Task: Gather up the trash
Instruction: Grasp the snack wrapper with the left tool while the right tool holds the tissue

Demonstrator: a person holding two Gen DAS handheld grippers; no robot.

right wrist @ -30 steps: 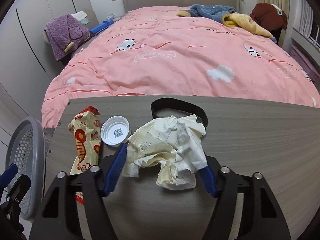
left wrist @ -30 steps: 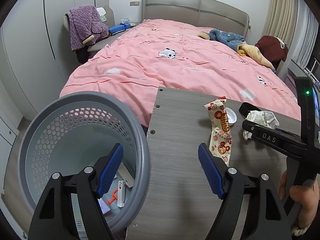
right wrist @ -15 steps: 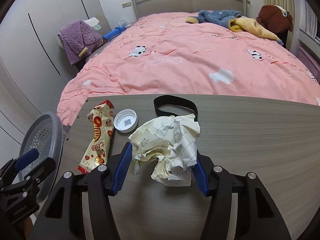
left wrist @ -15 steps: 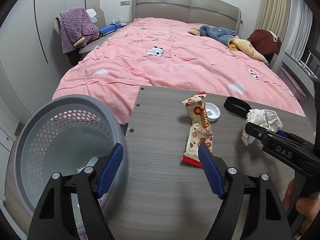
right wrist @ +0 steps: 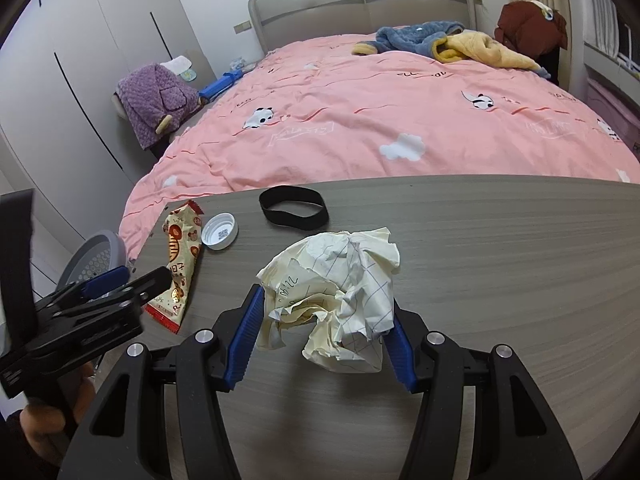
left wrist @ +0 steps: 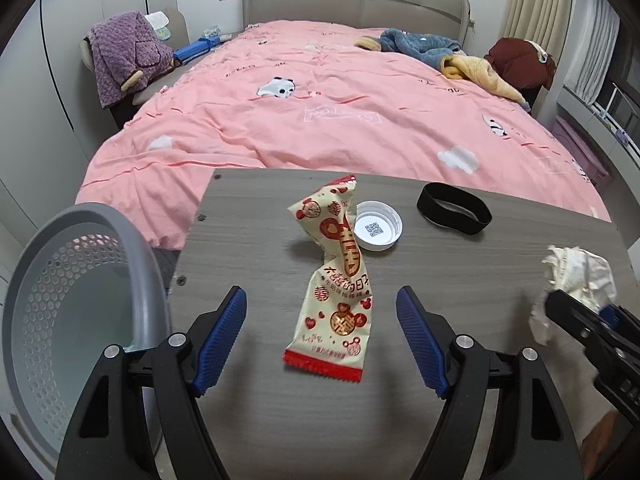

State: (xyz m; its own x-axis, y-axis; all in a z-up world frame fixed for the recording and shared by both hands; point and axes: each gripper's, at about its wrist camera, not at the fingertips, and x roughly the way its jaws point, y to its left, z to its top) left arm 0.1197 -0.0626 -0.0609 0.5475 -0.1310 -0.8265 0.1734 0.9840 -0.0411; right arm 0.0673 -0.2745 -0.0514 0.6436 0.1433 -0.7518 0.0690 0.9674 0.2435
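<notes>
The right hand-held gripper (right wrist: 320, 332) is clamped on the crumpled paper (right wrist: 334, 300) above the desk (right wrist: 500, 260). The left hand-held gripper (left wrist: 322, 338) hangs with jaws wide apart astride the snack wrapper (left wrist: 338, 280) lying mid-desk. Next, I judge, the left must drop and pinch the wrapper, then both loads go to the grey bin (left wrist: 86, 292) at the near left.

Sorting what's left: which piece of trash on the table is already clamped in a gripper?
The crumpled paper, between the right gripper's pads; wrapper and cap lie free.

Home bedroom — pink-quilted bed (left wrist: 340, 120), wardrobe (right wrist: 80, 60)
</notes>
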